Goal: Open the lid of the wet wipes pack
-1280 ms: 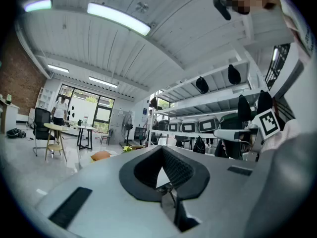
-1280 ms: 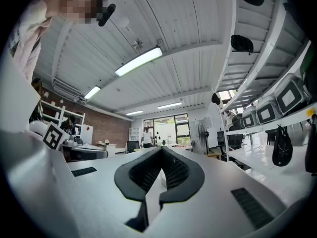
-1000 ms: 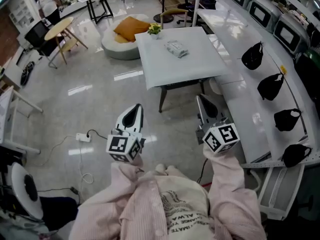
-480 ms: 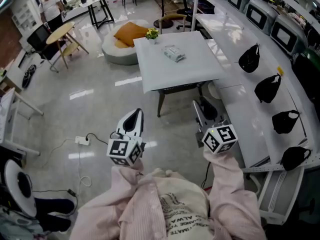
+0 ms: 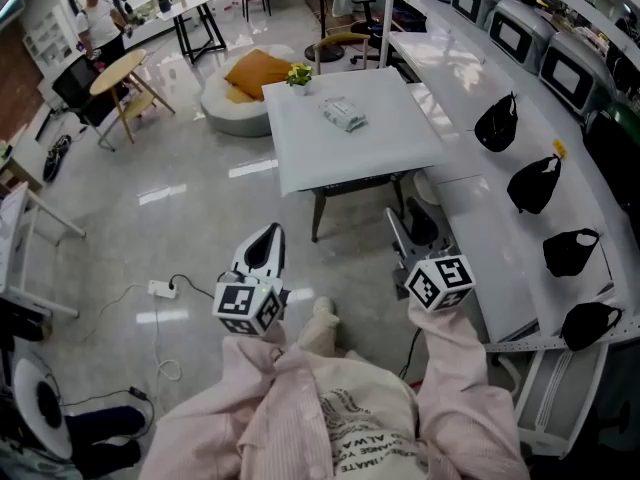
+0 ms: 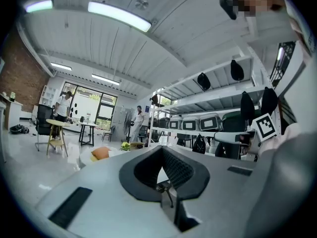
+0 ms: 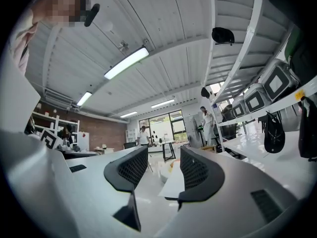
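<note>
The wet wipes pack [image 5: 342, 114] is a small pale packet lying on the square white table [image 5: 400, 153], far ahead of both grippers. A small potted plant [image 5: 298, 73] stands at the table's far corner. My left gripper [image 5: 268, 234] is held level over the floor, short of the table, shut with nothing in it; its dark pads [image 6: 171, 168] meet. My right gripper [image 5: 398, 226] is beside the table's near right leg. In the right gripper view its jaws are opening, the right gripper [image 7: 163, 168] holding nothing between its pads [image 7: 195, 171].
A long white counter [image 5: 480, 218] with several black bags [image 5: 497, 118] runs along the right. A power strip and cable [image 5: 160, 289] lie on the glossy floor at left. Behind the table are a beanbag with an orange cushion [image 5: 255, 68] and a round wooden table [image 5: 118, 63].
The right gripper's jaws have gone from shut to wide apart. Both grippers have moved a little forward toward the white table, and a shoe now shows below them.
</note>
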`<state>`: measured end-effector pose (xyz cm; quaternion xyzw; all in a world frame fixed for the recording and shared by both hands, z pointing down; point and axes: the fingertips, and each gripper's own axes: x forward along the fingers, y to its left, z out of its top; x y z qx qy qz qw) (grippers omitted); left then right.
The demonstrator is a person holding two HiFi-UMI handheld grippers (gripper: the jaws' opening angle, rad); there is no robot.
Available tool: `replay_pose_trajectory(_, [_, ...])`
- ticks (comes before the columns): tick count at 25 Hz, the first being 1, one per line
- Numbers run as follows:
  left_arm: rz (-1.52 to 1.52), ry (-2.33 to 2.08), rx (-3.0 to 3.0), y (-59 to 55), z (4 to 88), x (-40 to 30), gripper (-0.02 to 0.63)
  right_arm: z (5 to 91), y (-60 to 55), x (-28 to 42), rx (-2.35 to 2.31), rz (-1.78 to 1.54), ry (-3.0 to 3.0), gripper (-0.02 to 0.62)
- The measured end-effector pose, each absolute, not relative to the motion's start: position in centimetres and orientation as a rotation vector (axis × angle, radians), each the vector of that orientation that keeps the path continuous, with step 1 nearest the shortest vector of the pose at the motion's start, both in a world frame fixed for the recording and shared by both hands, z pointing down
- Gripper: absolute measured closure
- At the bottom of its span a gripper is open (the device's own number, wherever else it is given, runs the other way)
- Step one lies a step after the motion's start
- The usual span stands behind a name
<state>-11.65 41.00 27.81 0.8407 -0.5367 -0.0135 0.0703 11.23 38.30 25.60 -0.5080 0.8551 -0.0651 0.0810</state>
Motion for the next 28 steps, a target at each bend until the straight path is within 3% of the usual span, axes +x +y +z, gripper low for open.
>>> replay_pose_trajectory(28, [0.079, -1.472, 2.407, 12.6, 35.8, -11.4, 0.607, 31.9, 9.3, 10.3, -1.607, -0.375, 2.567, 0.420])
